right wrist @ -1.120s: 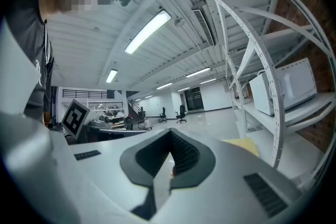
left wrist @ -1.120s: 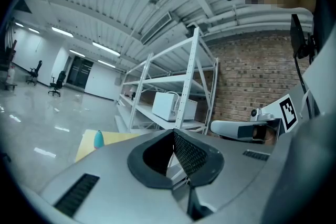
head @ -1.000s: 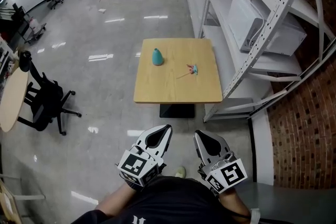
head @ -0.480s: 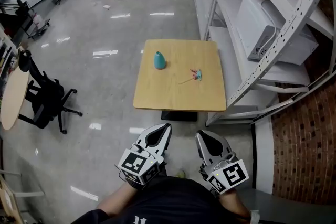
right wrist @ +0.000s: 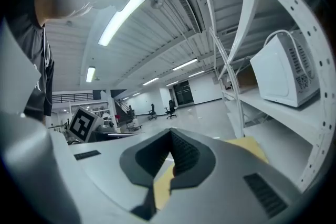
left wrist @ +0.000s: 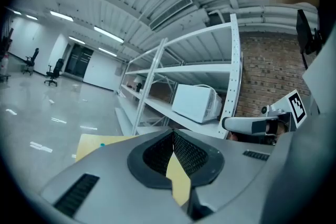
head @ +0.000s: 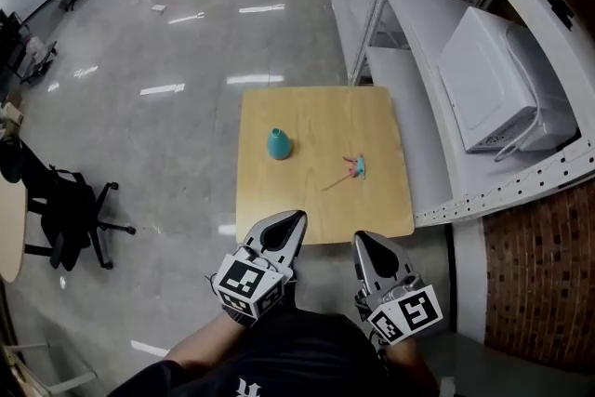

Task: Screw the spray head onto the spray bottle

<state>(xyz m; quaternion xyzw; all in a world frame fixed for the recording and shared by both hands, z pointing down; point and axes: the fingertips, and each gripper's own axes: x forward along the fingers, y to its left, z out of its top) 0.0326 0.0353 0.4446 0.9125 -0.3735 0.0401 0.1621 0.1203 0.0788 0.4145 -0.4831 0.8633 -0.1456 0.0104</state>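
Well, the table (head: 321,112) sits at the person's twelve o'clock. The bottle (head: 279,144) stands upright at nine o'clock from its centre and the spray head (head: 356,167) lies well apart at four. A reach with closed jaws might topple the bottle. The left gripper (head: 292,222) and right gripper (head: 363,241) hover near-level at the table's six o'clock edge, jaws together, empty.
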